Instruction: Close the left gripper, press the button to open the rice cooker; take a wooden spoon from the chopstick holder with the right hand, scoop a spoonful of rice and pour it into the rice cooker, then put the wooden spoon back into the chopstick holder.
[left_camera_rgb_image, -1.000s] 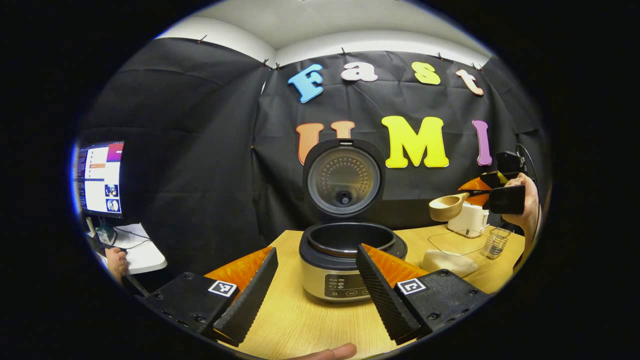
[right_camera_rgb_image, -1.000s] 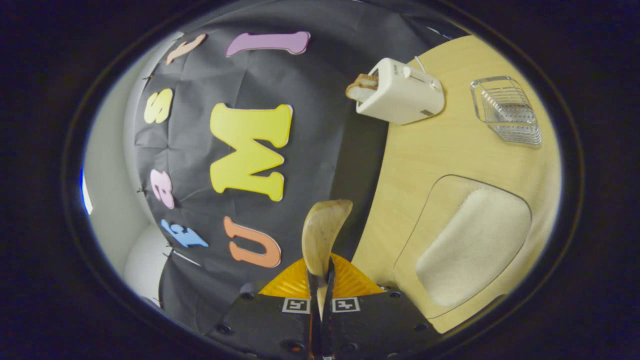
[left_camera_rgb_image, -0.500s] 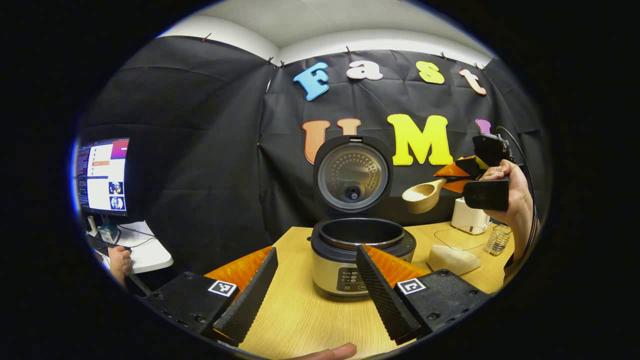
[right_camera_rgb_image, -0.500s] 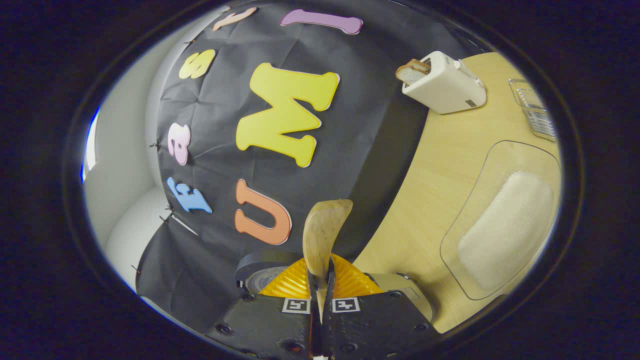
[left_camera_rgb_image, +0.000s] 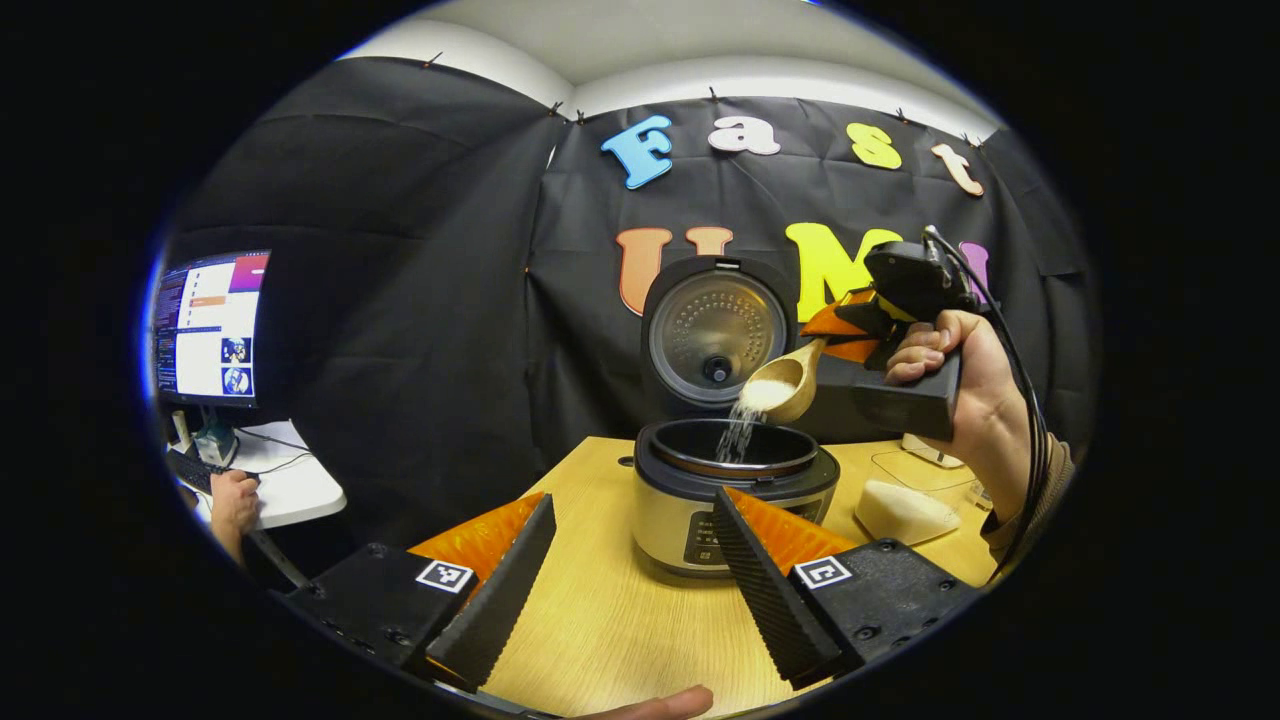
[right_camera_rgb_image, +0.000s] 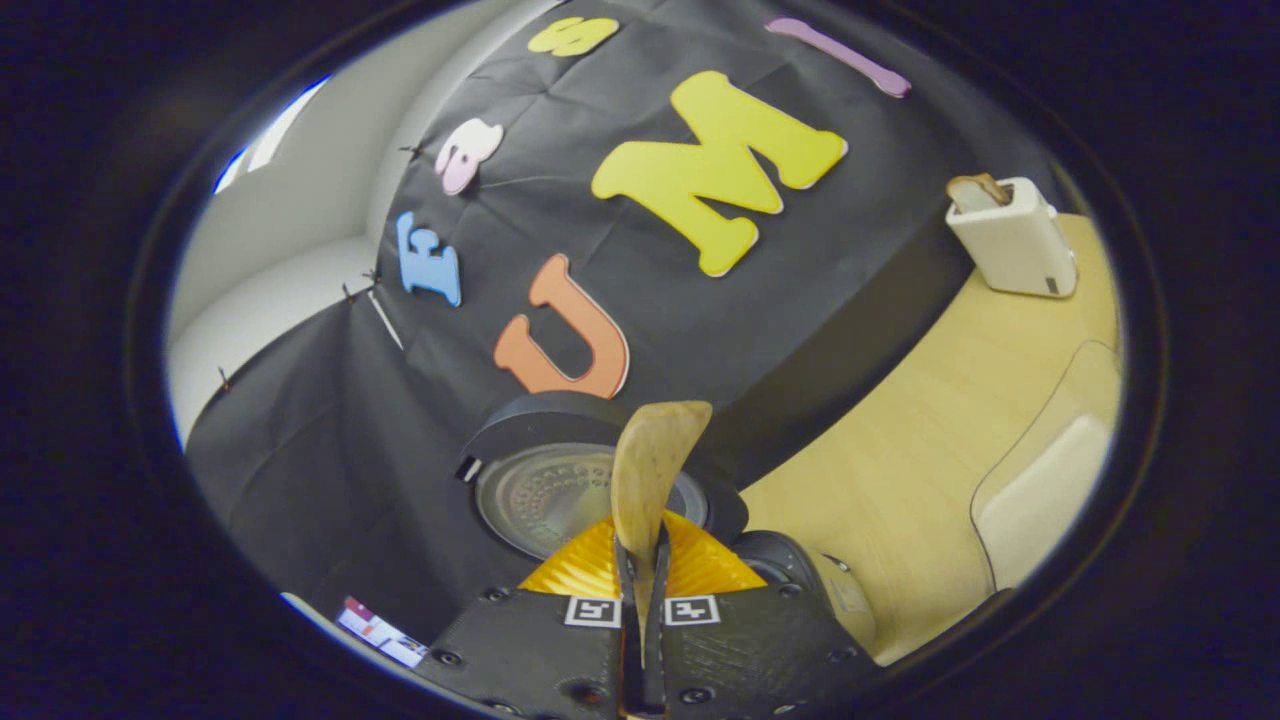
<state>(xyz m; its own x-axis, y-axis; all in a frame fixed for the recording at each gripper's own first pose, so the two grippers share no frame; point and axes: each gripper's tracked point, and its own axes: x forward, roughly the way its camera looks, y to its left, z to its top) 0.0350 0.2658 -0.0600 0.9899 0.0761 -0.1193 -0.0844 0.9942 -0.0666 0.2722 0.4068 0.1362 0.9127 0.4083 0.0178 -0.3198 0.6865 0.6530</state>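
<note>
A rice cooker stands on a pale wooden counter with its round lid swung up and back, so the dark inner pot lies open to the top. Above the pot's right rim, the right gripper is held in a hand and its two fingers are clamped together on the handle of a wooden spoon. The spoon's long axis runs from the fingers down and left toward the cooker, with the bowl lower than the handle and tipped over the pot's mouth. A thin stream of white rice falls from the bowl's edge into the pot. In the right gripper view the same spoon stands edge-on straight ahead between the closed fingers, with the cooker's raised lid just beyond it. To the right of the cooker, farther along the counter, lies a clear tray holding a mound of rice, and past it stands a white toaster. The left gripper hangs in front of the cooker, nearer the viewer, its fingers spread well apart and holding nothing. The pour looks partway done; returning the spoon would carry it right of the cooker, and the right hand is the nearer one.
</note>
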